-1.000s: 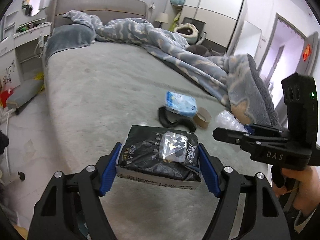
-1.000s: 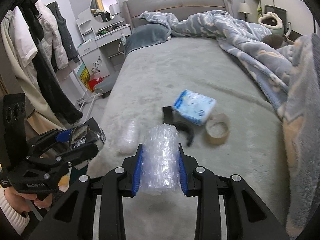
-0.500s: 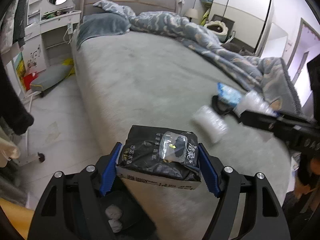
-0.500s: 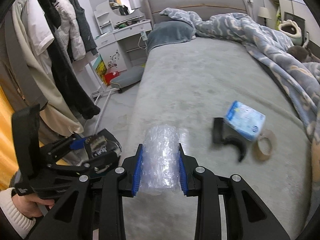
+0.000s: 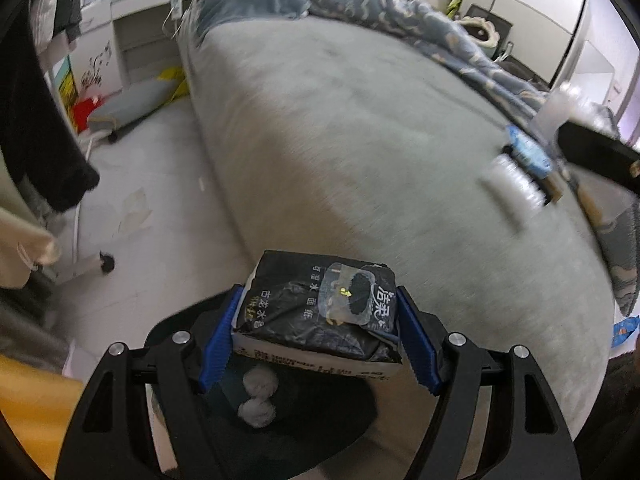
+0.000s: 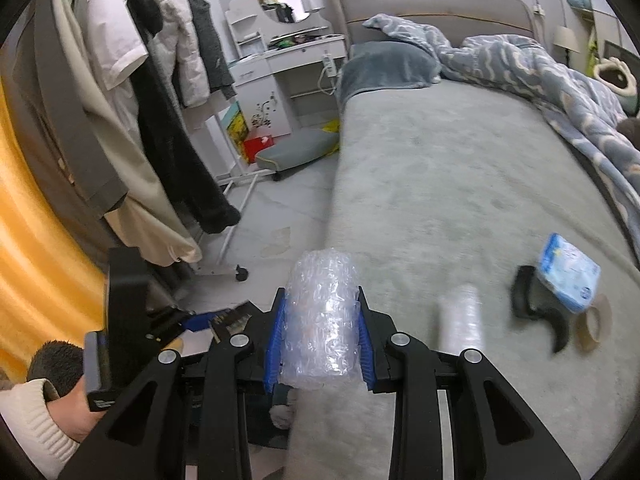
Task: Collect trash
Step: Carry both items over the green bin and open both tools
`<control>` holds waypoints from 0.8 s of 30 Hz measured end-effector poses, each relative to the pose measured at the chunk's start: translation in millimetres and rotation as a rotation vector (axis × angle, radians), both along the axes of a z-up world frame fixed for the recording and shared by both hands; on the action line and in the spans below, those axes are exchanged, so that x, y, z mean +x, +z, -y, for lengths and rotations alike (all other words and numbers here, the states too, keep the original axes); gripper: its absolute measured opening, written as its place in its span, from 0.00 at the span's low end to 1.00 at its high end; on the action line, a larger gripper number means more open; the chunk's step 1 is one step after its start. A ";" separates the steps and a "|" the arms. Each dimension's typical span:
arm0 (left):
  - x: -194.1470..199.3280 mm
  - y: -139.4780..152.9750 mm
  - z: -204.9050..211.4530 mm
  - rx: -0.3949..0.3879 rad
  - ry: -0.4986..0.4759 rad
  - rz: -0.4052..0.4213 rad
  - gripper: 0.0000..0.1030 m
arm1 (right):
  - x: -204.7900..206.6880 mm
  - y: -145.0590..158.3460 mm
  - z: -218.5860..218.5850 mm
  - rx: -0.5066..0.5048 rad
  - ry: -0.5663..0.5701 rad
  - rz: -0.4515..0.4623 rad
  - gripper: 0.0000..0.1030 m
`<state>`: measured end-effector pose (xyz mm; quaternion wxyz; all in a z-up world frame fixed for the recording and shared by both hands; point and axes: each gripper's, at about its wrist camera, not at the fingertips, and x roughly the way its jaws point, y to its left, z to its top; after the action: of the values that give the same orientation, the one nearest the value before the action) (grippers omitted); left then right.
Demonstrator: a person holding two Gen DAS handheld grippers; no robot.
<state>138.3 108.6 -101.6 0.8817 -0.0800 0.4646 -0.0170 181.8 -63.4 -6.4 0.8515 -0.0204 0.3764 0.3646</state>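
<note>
**Both loads carried to the bin beside the bed**

The left hand-held gripper is clamped on a black tissue pack, its blue pads pressing the pack's two short sides. The pack is crumpled soft plastic with white lettering and a clear peel-flap on top, and it looks part-empty and squashy. Directly beneath it stands a dark bin on the floor at the bed's corner, with two white wads lying inside.

The right hand-held gripper is closed on a roll of bubble wrap, clear, puffy and upright between the pads. It hangs over the near edge of the bed, beside the bin, which is mostly hidden from this view.

The step in hand appears to be delivery: both pieces are over or near the bin. The next move calls for parting the left pads so the pack falls in, then bringing the bubble wrap over the opening and releasing it.

More items lie on the bed: a clear plastic roll, a blue-and-white packet, a black curved piece and a tape ring.
</note>
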 end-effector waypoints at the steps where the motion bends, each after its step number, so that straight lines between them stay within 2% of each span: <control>1: -1.1 -4.0 -3.6 0.003 0.005 -0.014 0.73 | -0.3 -1.2 -5.3 -0.001 0.008 -0.006 0.31; 4: -5.8 -16.8 -17.9 0.008 0.025 -0.065 0.73 | -1.2 -5.9 -19.8 -0.001 0.030 -0.028 0.31; 16: -18.1 -66.9 -65.3 -0.060 0.099 -0.292 0.74 | -9.7 -30.7 -67.3 -0.051 0.105 -0.074 0.31; 24: -29.3 -86.0 -81.5 -0.086 0.128 -0.381 0.74 | -8.0 -53.2 -88.7 -0.089 0.127 -0.118 0.31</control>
<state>109.0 190.2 -187.6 0.7731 -0.1485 0.6157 0.0347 173.8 25.4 -59.6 0.8012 -0.0608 0.4396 0.4014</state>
